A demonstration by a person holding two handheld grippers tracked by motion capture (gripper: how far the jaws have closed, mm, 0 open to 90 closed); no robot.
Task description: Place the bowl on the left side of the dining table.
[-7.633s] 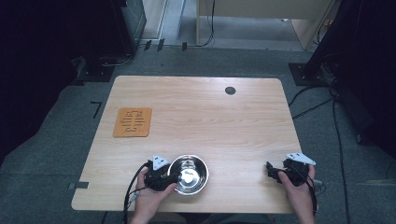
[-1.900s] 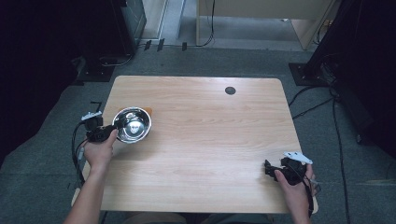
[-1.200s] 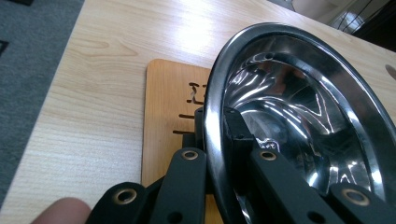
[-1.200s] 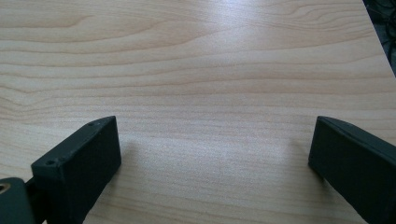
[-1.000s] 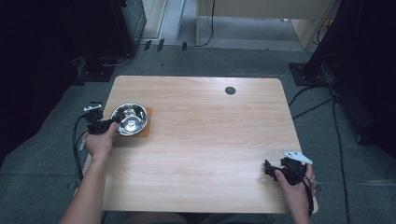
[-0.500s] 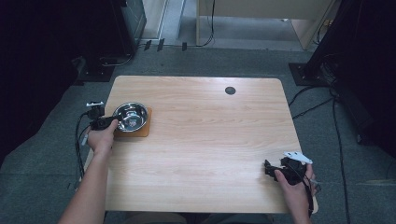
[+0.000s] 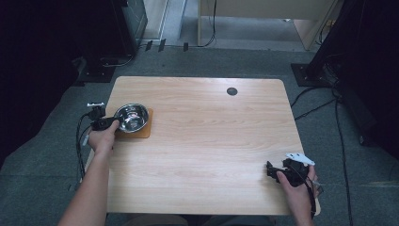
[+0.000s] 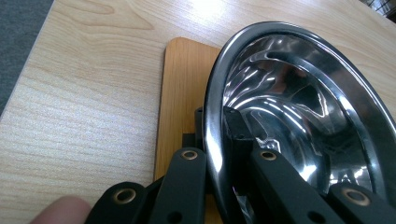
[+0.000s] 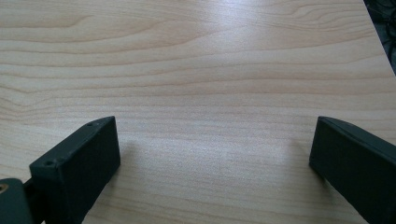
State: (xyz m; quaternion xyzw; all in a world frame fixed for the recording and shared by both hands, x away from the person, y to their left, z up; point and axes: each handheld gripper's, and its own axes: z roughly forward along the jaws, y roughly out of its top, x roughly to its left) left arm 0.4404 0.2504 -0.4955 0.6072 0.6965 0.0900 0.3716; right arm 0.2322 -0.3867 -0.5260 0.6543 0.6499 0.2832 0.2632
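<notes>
A shiny steel bowl (image 7: 131, 117) rests over a small orange-brown mat (image 7: 142, 130) near the table's left edge. My left gripper (image 7: 113, 121) is shut on the bowl's near-left rim. In the left gripper view, one jaw sits inside the steel bowl (image 8: 299, 107) and the other outside, with the rim pinched between them above the mat (image 8: 180, 98). My left gripper (image 8: 215, 140) comes up from the bottom of that view. At the table's front right, my right gripper (image 7: 270, 170) rests in a hand. In the right gripper view its fingers (image 9: 88, 154) stand wide apart over bare wood.
The light wooden table (image 7: 211, 141) has a round dark cable hole (image 7: 232, 91) at the back. Cables trail from both grippers off the table's sides. Dark furniture and floor cables surround the table.
My left hand carried the bowl from the table's front middle to the far left and set it down over the mat; in the last second it shifted slightly. The right hand stayed still.
</notes>
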